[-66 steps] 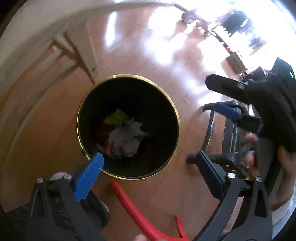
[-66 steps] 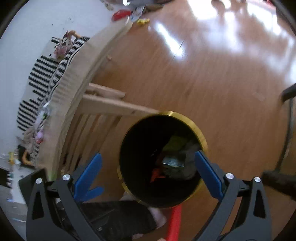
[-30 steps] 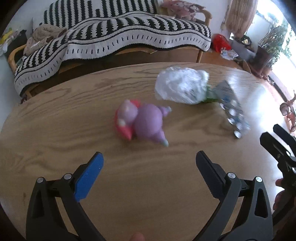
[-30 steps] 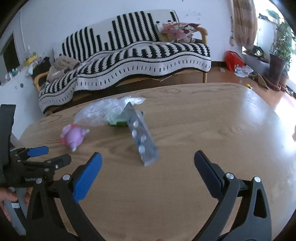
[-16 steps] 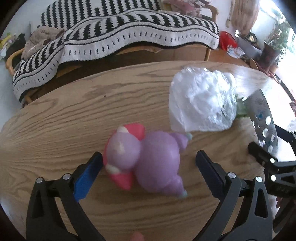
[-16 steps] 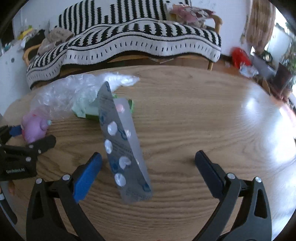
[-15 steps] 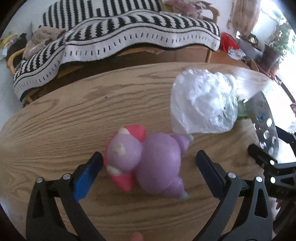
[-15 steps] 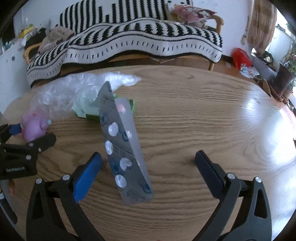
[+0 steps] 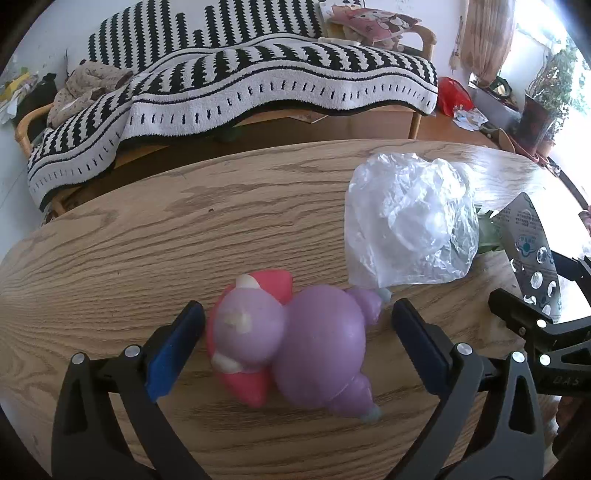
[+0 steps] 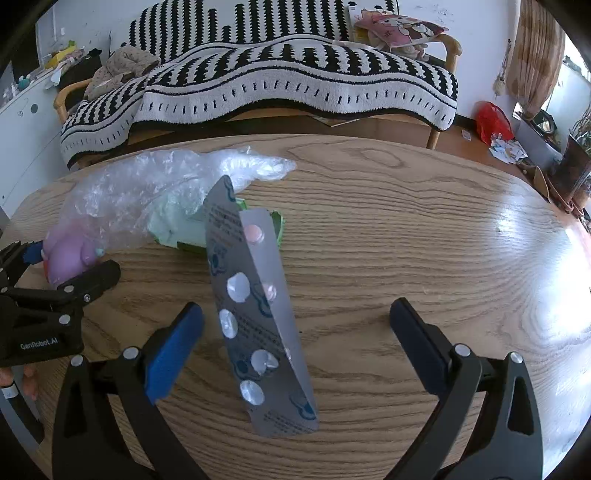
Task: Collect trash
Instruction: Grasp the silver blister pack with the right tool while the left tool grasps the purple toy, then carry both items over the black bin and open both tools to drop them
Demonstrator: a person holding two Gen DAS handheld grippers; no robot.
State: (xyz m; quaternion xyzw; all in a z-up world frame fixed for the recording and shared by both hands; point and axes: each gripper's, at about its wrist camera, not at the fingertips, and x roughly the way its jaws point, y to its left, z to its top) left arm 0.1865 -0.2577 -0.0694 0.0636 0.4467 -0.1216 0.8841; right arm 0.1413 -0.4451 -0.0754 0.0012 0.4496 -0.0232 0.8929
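A purple and pink toy figure (image 9: 291, 343) lies on the wooden table (image 9: 147, 240), and my left gripper (image 9: 295, 343) is open around it, one finger on each side. A crumpled clear plastic bag (image 9: 410, 221) lies just beyond the toy on the right. In the right wrist view a bent silver pill blister pack (image 10: 258, 314) stands on the table between the fingers of my open right gripper (image 10: 295, 343), nearer the left finger. Behind it lie a green wrapper (image 10: 184, 229) and the plastic bag (image 10: 147, 184). The toy (image 10: 66, 254) shows at the left edge.
A sofa with a black and white striped blanket (image 9: 240, 85) runs along the far side of the table. Pink cushions (image 10: 395, 26) sit on its right end. A red bag (image 10: 493, 118) and scattered litter lie on the floor to the right.
Both grippers swung from above the black bin up to the table. The left one closed in on the toy; the right one closed in on the blister pack.
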